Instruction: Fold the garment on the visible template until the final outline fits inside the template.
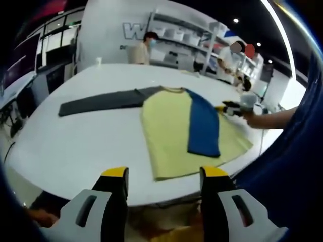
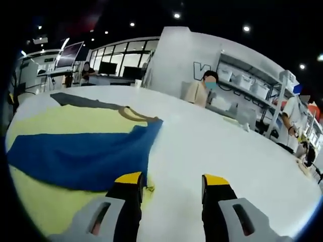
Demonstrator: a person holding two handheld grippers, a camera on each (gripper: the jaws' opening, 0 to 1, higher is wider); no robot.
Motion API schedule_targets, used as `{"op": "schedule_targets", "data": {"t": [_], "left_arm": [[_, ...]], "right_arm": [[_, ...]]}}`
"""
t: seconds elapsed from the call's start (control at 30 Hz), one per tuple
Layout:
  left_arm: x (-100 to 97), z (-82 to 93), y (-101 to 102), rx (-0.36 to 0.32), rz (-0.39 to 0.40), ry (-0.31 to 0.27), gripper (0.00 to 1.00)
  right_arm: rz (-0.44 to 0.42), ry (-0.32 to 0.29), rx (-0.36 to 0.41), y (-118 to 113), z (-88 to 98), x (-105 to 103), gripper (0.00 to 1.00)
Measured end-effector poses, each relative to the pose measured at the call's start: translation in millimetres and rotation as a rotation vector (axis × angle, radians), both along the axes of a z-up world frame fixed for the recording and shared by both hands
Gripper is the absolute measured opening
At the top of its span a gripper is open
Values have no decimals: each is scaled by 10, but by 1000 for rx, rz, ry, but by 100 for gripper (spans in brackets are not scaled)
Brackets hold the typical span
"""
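Left gripper view: the yellow garment's [image 1: 174, 133] body is partly covered by the blue sleeve [image 1: 204, 126] folded over it, so the fabric under it is hidden. The right hand-held gripper [image 1: 233, 108] at the garment's far edge is small and blurred; can't tell how its jaws stand. Tabletop's [image 1: 75, 151] near edge is cut by the left hand-held gripper [image 1: 164, 174] jaws. No template outline can be made out on the tabletop.

Right gripper view: the garment runs off the left and bottom edges, hem out of sight. Grey sleeve [image 2: 83, 101] is too foreshortened to read its end. Wall lettering [image 2: 199, 70] is blocked by a seated person [image 2: 202, 91].
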State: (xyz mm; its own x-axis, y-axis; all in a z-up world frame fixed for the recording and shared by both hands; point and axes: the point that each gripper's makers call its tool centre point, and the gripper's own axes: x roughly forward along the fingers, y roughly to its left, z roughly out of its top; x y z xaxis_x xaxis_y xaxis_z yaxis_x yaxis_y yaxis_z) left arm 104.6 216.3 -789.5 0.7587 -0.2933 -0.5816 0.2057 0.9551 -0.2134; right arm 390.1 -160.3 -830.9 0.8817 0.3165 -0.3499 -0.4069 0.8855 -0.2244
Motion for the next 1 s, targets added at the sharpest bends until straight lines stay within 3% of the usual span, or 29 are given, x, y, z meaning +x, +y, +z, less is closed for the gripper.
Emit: {"op": "schedule_targets", "data": {"t": [0.13,0.27,0.4,0.43,0.53,0.73,1.0], "left_arm": [[5,-13,24,-6,6,-10,53],[22,-36,14,-20,8,-18,53],[18,-66,17,-27,3,-16,53],[17,-96,35,-33,3,-17,53],[12,-104,82,-40,4,-17,53],[-8,-114,146,-47,10,-23,53],[-63,-144,271,-50,20,-19,53]], "right_arm": [[47,-39,22,211,221,-139,43],[229,-78,39,794,458,-542,39],[400,-101,38,1301,540,-954,35],[475,-96,34,1528,539,-1164,35],[564,-84,37,1825,496,-1448,35],[637,-33,70,2139,397,-1819,36],[708,12,37,2286,239,-2163,36]]}}
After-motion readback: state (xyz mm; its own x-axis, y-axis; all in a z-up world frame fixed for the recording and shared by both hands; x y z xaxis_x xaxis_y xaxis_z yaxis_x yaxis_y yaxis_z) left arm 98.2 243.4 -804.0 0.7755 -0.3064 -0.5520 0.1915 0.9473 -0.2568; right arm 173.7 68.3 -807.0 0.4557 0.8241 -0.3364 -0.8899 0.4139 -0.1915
